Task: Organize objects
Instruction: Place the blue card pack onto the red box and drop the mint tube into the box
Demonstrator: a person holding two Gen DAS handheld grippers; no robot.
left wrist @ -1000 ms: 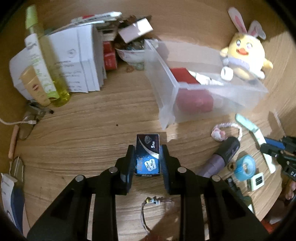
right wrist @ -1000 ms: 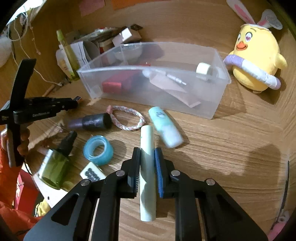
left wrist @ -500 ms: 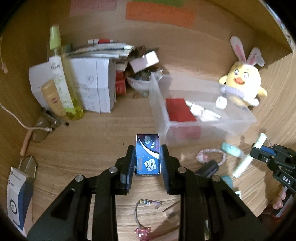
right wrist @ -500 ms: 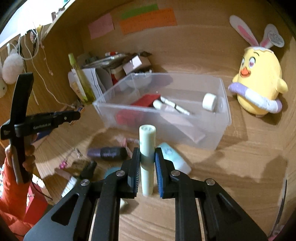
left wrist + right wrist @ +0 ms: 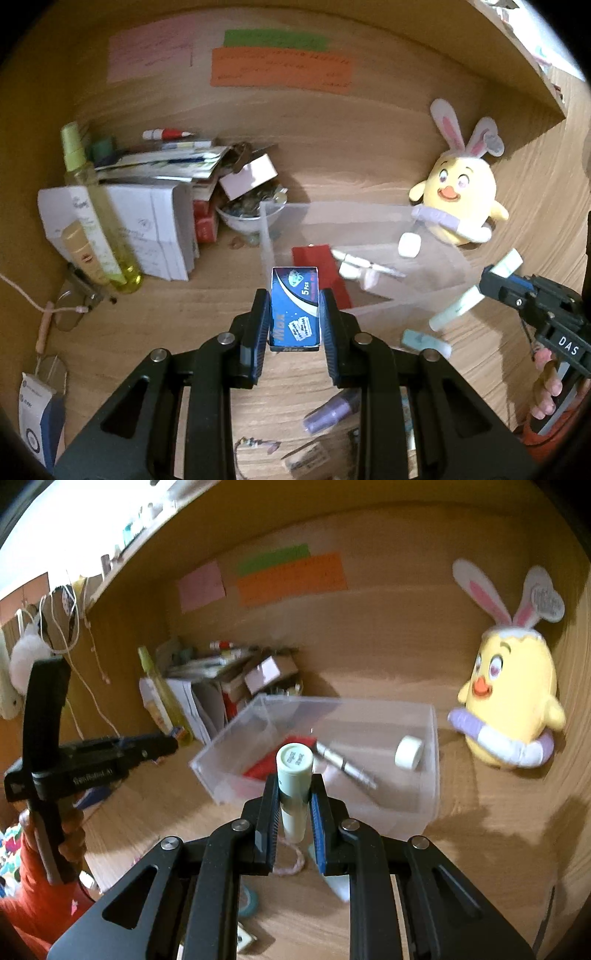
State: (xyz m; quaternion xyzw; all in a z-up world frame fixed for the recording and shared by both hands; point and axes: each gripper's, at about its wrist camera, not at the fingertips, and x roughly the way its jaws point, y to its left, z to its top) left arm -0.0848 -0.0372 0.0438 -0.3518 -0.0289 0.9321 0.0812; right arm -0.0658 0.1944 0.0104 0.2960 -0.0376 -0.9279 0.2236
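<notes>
My left gripper (image 5: 294, 314) is shut on a small blue box (image 5: 294, 308) marked "5 pcs" and holds it in the air in front of the clear plastic bin (image 5: 436, 295). My right gripper (image 5: 293, 794) is shut on a pale green tube (image 5: 293, 775), held upright above the desk before the bin (image 5: 430, 760). The bin holds a red box (image 5: 262, 770), a white roll (image 5: 408, 752) and a pen-like tube (image 5: 347, 766). The right gripper with its tube (image 5: 461, 306) shows at the right of the left wrist view.
A yellow bunny-eared plush (image 5: 511, 709) sits right of the bin. Papers, a bowl and a yellow-green spray bottle (image 5: 96, 218) crowd the back left. On the desk in front lie a purple bottle (image 5: 330, 411), a light blue tube (image 5: 424, 341) and a pink hair tie (image 5: 291, 862).
Both grippers have lifted their objects off the desk and risen. The blue box and the green tube now hang in front of the bin; the tube has tipped upright.
</notes>
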